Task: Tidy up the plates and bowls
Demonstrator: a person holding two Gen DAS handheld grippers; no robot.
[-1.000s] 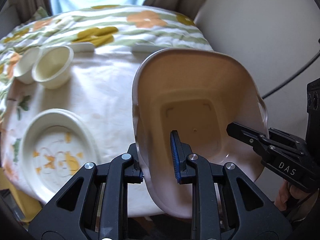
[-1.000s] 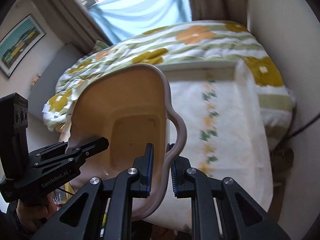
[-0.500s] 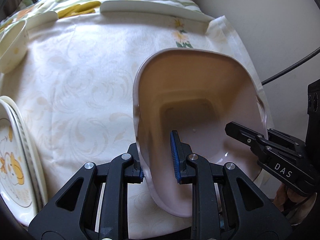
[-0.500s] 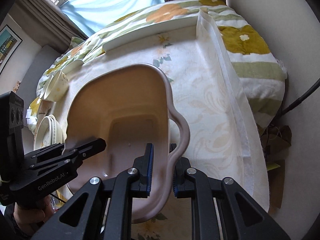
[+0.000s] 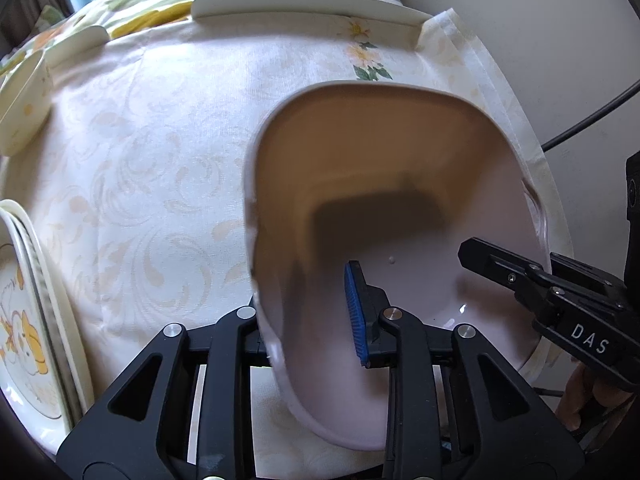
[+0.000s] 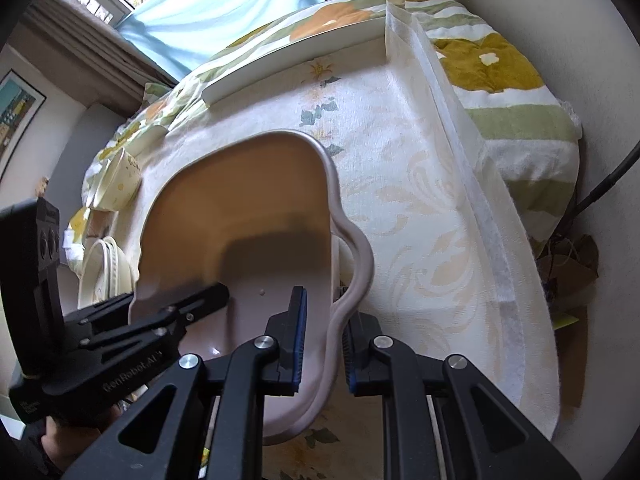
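Note:
A pinkish-beige plastic basin [image 5: 400,168] rests on the white tablecloth [image 5: 160,184], near the table's right edge. My left gripper [image 5: 308,312] straddles the basin's near-left rim. Its jaws are opening, with a gap showing between the blue pad [image 5: 356,312] and the wall. My right gripper [image 6: 324,344] is shut on the basin's looped handle rim [image 6: 356,272]. Each gripper shows in the other's view: the right gripper [image 5: 500,264] and the left gripper [image 6: 216,292]. A stack of patterned plates [image 5: 24,320] lies at the left. A cream bowl [image 5: 24,100] stands further back.
A long white dish [image 5: 300,0] lies along the table's far edge, on a flowered cloth [image 6: 500,60]. In the right wrist view, bowls [image 6: 120,184] and plates [image 6: 104,268] sit left of the basin. A black cable [image 5: 592,116] hangs off the table's right edge.
Both hands came down with the basin, from above the table onto the cloth. The left gripper's fingers have spread a little apart around the rim.

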